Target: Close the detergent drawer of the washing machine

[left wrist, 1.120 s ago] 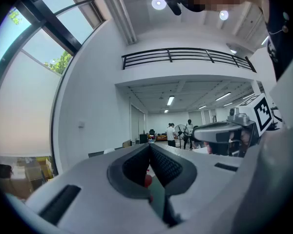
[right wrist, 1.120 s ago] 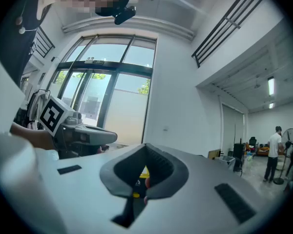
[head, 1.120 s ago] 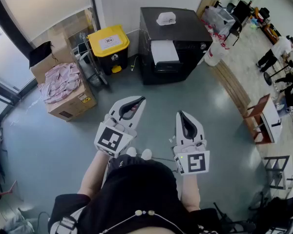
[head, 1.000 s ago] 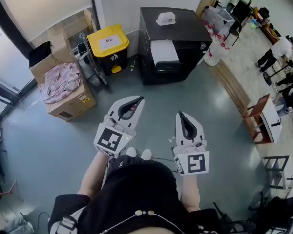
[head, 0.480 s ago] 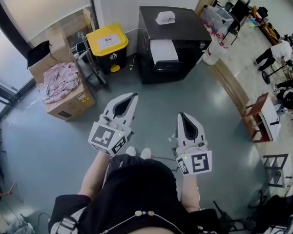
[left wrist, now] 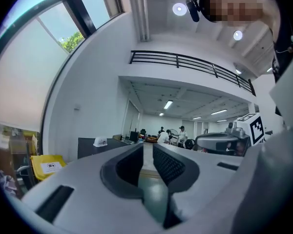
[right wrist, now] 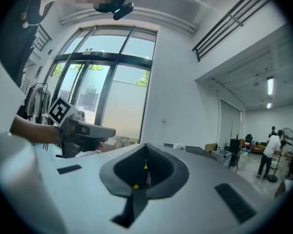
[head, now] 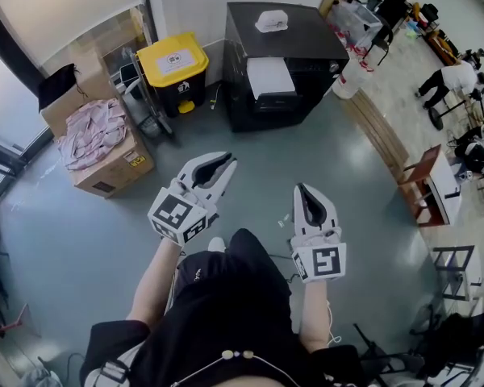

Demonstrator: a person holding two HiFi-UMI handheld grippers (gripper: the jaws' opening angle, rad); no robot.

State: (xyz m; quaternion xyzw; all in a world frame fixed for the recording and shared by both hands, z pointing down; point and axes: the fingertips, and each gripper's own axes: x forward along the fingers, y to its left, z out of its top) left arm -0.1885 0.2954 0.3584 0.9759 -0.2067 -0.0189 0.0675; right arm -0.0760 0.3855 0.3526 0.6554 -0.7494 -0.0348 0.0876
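Holding both grippers out over grey floor (head: 81,240), we stand well short of machine. Left gripper (head: 224,162): jaws narrowly parted, just been opening, nothing between. Right gripper (head: 302,190): jaws pressed together, empty. Farther left: cardboard box (head: 117,172) with pink cloth (head: 93,131) on top. Beyond, by wall: yellow bin (head: 173,59), then black washing machine (head: 306,47) to its right, well apart from both grippers. White drawer (head: 270,76) sticks out at machine's front top; small white object (head: 272,21) on lid.
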